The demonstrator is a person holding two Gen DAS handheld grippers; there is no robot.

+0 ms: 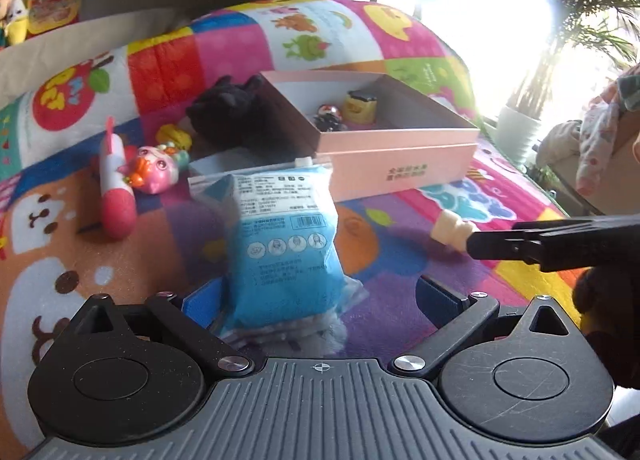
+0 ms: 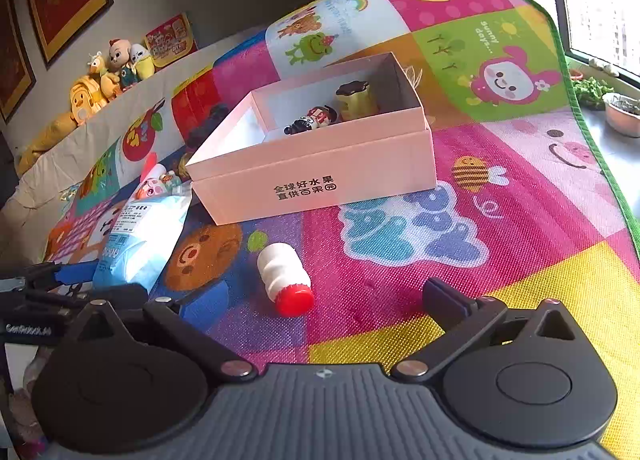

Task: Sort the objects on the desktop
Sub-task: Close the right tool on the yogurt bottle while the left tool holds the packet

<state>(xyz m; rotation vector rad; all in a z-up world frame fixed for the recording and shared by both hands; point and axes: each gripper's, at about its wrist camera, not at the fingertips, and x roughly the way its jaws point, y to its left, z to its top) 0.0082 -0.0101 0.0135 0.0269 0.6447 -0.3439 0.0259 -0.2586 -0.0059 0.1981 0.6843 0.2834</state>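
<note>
A blue packet in a clear bag [image 1: 286, 244] lies between the open jaws of my left gripper [image 1: 320, 300]; its near end sits between the fingers, not clamped. It also shows in the right wrist view [image 2: 140, 236]. A small white bottle with a red cap [image 2: 285, 278] lies on the mat just ahead of my open, empty right gripper [image 2: 316, 300]; the right gripper's fingers [image 1: 560, 244] reach in from the right in the left wrist view, next to the bottle [image 1: 452, 228]. An open pink box [image 2: 320, 176] holds a yellow toy [image 2: 356, 100] and a small figure [image 2: 316, 118].
A pink-and-white foam toy [image 1: 114, 188], a pink pig figure [image 1: 154, 170], a yellow toy [image 1: 174, 136] and a black plush [image 1: 228, 108] lie left of the box [image 1: 400, 164]. The colourful play mat [image 2: 500, 200] covers the surface; its green edge drops off at the right.
</note>
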